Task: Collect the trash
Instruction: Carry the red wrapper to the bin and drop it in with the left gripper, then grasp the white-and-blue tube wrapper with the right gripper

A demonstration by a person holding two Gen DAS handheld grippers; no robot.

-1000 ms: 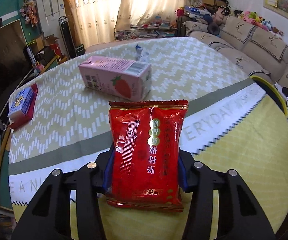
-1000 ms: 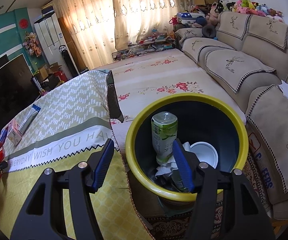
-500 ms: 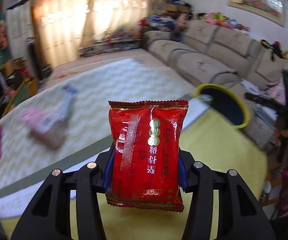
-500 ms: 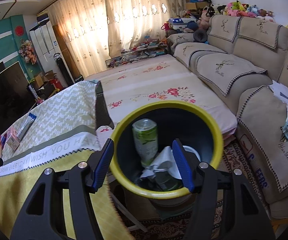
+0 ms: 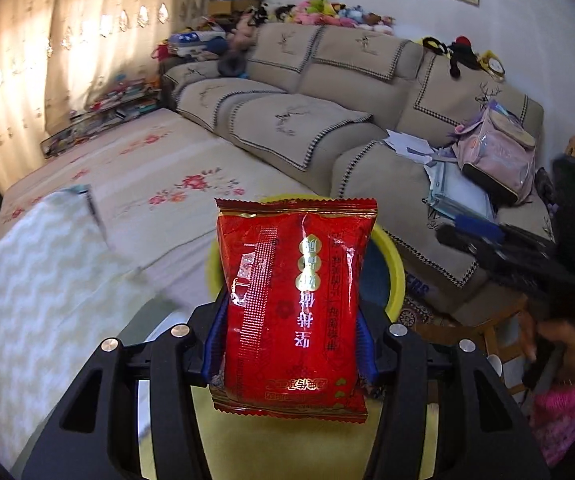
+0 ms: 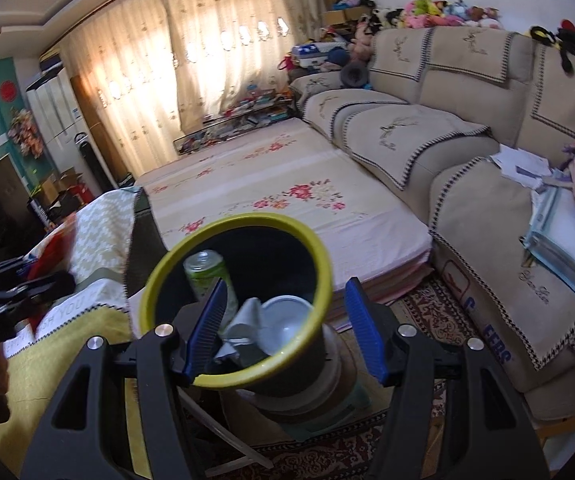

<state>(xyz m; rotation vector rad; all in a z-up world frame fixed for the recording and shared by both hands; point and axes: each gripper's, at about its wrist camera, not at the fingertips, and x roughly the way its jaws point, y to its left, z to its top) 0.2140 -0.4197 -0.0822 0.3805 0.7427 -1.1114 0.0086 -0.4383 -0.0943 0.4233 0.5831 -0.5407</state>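
My left gripper (image 5: 289,340) is shut on a red snack bag (image 5: 293,300), held upright between the blue pads. Behind the bag the yellow rim of a dark trash bin (image 5: 393,276) shows. In the right wrist view my right gripper (image 6: 285,324) is open and empty, just above and in front of the trash bin (image 6: 159,272). The bin holds a green can (image 6: 203,268), a white lid (image 6: 287,320) and crumpled paper (image 6: 243,320). The left gripper (image 6: 3,296) shows blurred at the left edge of that view.
A table with a yellow and zigzag cloth (image 6: 99,216) stands left of the bin. A flowered mat (image 6: 271,188) lies behind the bin. A beige sofa (image 6: 467,148) with papers and a pink backpack (image 5: 499,152) runs along the right. A patterned rug (image 6: 427,312) lies under the bin.
My left gripper has swung right with the red bag, away from the table and the pink carton, and now faces the bin. My right gripper has drawn back a little from the bin.
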